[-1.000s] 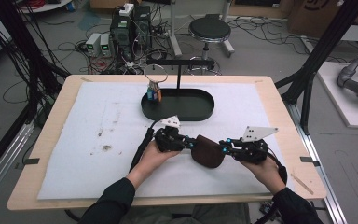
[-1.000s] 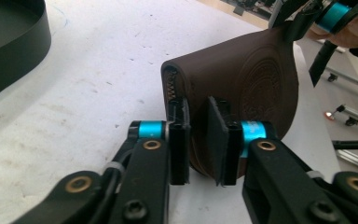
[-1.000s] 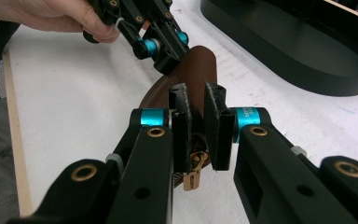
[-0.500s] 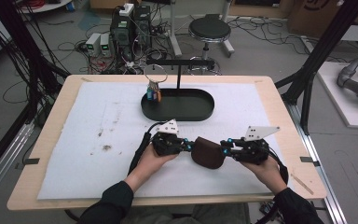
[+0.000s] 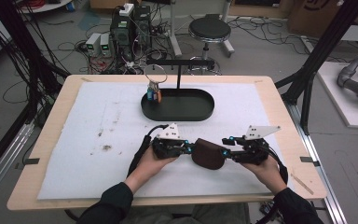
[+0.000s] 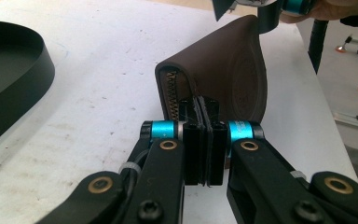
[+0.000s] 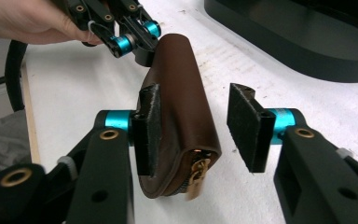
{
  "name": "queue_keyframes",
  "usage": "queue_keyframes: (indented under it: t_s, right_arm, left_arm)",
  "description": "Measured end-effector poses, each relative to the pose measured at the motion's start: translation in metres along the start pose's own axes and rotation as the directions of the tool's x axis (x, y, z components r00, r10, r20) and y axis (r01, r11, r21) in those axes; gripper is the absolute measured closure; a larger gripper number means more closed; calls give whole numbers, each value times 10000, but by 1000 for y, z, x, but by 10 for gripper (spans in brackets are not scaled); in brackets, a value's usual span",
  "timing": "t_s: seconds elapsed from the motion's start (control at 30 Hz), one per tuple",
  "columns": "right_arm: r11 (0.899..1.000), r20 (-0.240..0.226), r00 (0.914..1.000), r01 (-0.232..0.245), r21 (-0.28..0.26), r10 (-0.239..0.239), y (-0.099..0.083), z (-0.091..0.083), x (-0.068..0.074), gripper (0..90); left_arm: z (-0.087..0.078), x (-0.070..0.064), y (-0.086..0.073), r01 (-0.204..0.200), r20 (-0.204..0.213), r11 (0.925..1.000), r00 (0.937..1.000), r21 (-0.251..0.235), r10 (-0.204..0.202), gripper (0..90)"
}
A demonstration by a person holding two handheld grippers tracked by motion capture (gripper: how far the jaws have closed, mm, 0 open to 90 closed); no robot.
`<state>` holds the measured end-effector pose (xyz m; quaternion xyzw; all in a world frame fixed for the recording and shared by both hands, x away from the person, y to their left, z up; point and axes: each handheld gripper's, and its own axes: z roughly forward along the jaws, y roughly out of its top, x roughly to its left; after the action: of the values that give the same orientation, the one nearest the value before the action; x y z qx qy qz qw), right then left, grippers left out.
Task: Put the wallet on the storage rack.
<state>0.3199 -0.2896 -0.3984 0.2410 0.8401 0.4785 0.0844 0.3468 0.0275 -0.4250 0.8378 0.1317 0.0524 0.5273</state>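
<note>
Holding a brown pouch (image 5: pixel 208 153) off the worktop (image 5: pixel 98 140): left tool (image 6: pixel 204 135) clenched on what looks like its zipper tab, right tool (image 7: pixel 196 128) released astride the far end; next, clamp and draw the zipper.

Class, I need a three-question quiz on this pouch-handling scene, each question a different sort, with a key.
1. True or false: the right gripper has its jaws clamped on the brown leather pouch.
2. What part of the pouch does the left gripper pinch? A) zipper end B) rounded back C) nothing
3. What dark item lies beyond the pouch on the white mat?

Key: 1 false, the jaws stand open around it. 2 A. 3 an oval black tray.
</note>
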Motion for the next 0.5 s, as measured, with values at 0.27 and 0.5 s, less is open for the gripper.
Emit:
queue_keyframes:
  t_s: [0.27, 0.5]
  right_arm:
    - [9961, -496, 9971, -540, 693, 575, -8, 10, -6, 471]
    - [9928, -1016, 9922, -612, 1025, 717, -13, 15, -8, 587]
  left_arm:
    - [-4, -5, -2, -65, 1, 10000, 10000, -38, 65, 882]
    - [-7, -8, -4, -116, 55, 9999, 9999, -33, 116, 881]
